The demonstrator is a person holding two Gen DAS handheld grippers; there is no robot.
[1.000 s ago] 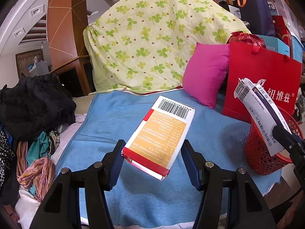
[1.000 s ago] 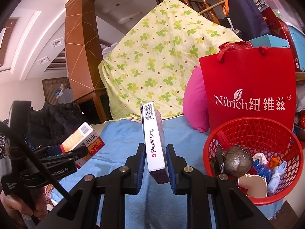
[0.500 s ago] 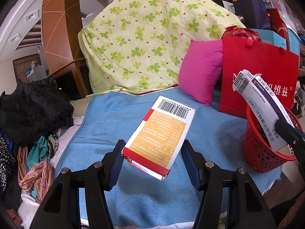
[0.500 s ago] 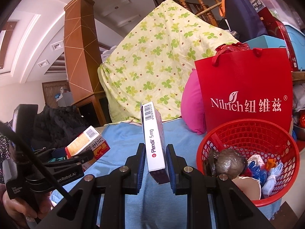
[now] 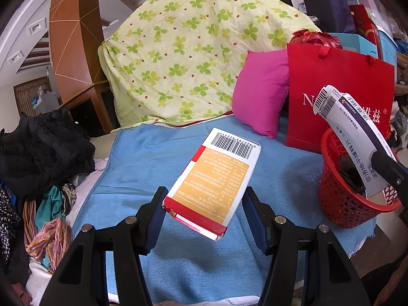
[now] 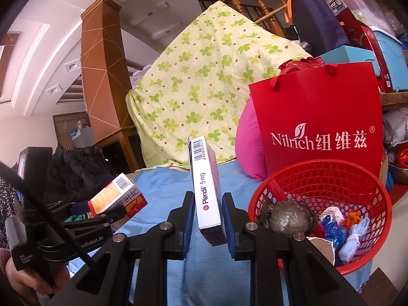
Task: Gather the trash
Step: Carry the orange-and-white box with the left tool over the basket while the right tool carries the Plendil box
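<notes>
Two flat cardboard boxes, orange-and-red box [image 5: 213, 186] gripped in left tongs [image 5: 202, 216], slim white box [image 6: 206, 191] (Plendil) clamped in right tongs [image 6: 206, 225], one round red mesh basket [image 6: 367, 178].

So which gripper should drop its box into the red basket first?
Right, probably. The right gripper holds the Plendil box close beside the red basket. The left gripper holds its orange box farther away over the blue cloth.

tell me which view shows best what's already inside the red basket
The right wrist view: it looks down into the red basket, showing a foil-wrapped lump and crumpled wrappers. The left wrist view shows mainly its mesh side, the inside mostly hidden.
</notes>
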